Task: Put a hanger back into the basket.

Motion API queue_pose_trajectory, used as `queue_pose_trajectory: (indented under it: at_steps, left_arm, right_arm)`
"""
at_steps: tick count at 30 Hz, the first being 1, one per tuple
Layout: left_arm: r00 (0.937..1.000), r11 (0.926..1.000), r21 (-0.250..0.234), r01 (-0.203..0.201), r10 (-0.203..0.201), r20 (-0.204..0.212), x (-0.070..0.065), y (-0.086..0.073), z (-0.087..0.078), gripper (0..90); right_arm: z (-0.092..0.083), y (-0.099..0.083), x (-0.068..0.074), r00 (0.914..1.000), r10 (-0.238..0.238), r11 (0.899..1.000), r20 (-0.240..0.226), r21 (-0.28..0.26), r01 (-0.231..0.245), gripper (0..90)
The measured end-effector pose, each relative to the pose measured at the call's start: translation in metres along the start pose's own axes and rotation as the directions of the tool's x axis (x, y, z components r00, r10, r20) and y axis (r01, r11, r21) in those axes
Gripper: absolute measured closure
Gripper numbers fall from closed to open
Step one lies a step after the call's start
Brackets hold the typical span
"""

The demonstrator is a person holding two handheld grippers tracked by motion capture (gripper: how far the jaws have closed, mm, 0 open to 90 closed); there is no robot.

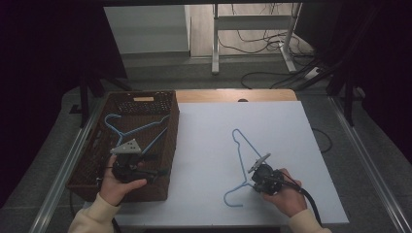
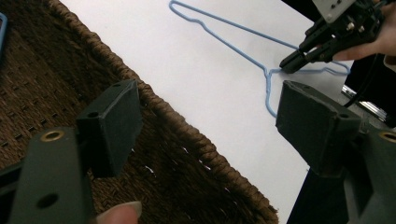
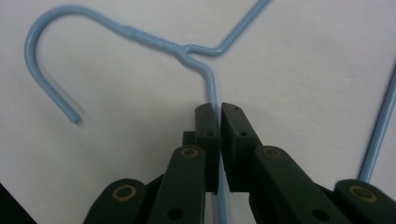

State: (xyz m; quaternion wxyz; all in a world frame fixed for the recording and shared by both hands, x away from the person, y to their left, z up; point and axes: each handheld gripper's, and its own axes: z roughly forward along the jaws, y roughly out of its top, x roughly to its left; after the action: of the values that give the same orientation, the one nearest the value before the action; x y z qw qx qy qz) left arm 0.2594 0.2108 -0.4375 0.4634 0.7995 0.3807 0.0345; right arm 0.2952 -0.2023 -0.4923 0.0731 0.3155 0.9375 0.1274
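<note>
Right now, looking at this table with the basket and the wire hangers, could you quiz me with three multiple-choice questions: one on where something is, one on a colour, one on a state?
1. Where is the woven basket?
A. at the table's left side
B. at its right side
C. on the floor

2. What colour is the hanger on the white sheet?
A. red
B. light blue
C. black

3. How is the right gripper?
A. wide open
B. shut on the hanger's wire
C. holding the basket

Answers:
1 A, it sits at the left in the high view.
2 B, its wire is light blue.
3 B, the wire runs between its closed jaws.
</note>
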Motion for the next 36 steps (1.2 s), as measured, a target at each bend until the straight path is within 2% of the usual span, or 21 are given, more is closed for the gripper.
queue_pose_trajectory:
  at_steps: [1, 3, 6, 10, 14, 19, 28, 31, 36]
  left_arm:
    - [1.0000, 1.0000, 0.000, -0.001, 0.001, -0.001, 0.000, 0.000, 0.000, 22.7]
    - [1.0000, 1.0000, -0.001, -0.001, 0.001, -0.001, 0.000, 0.000, 0.000, 22.8]
    - [1.0000, 1.0000, -0.002, -0.001, 0.001, -0.001, -0.001, 0.001, 0.000, 22.7]
    - [1.0000, 1.0000, 0.002, -0.003, 0.003, 0.001, -0.002, 0.001, 0.001, 22.7]
    - [1.0000, 1.0000, -0.001, -0.006, 0.006, 0.001, -0.001, 0.001, 0.000, 22.7]
    - [1.0000, 1.0000, -0.003, -0.004, 0.004, 0.000, 0.000, 0.000, -0.001, 22.8]
    - [1.0000, 1.0000, -0.002, -0.005, 0.005, 0.001, -0.001, 0.001, -0.001, 22.7]
    - [1.0000, 1.0000, -0.005, -0.003, 0.003, 0.001, -0.001, 0.001, -0.001, 22.7]
    - [1.0000, 1.0000, -0.004, -0.004, 0.004, 0.002, -0.001, 0.002, -0.001, 22.8]
  right_arm:
    - [-0.001, -0.001, -0.003, 1.0000, 0.005, 1.000, -0.008, -0.010, -0.005, 85.2]
    - [-0.006, 0.000, -0.004, 0.9991, 0.033, 0.997, -0.027, -0.063, -0.034, 83.3]
    - [-0.012, 0.010, 0.001, 0.9976, 0.049, 0.989, -0.049, -0.139, -0.055, 81.9]
    - [-0.007, 0.030, 0.011, 0.9963, 0.046, 0.984, -0.073, -0.171, -0.058, 84.6]
    - [0.009, 0.050, 0.024, 0.9928, 0.027, 0.989, -0.117, -0.139, -0.044, 89.5]
    - [0.023, 0.056, 0.037, 0.9899, 0.012, 0.997, -0.141, -0.076, -0.023, 89.6]
    - [0.017, 0.039, 0.046, 0.9879, 0.009, 0.999, -0.155, -0.032, -0.014, 89.7]
    - [0.012, 0.027, 0.044, 0.9891, 0.006, 1.000, -0.147, -0.007, -0.007, 89.7]
    - [0.005, 0.010, 0.037, 0.9889, 0.034, 0.999, -0.144, -0.002, -0.034, 89.7]
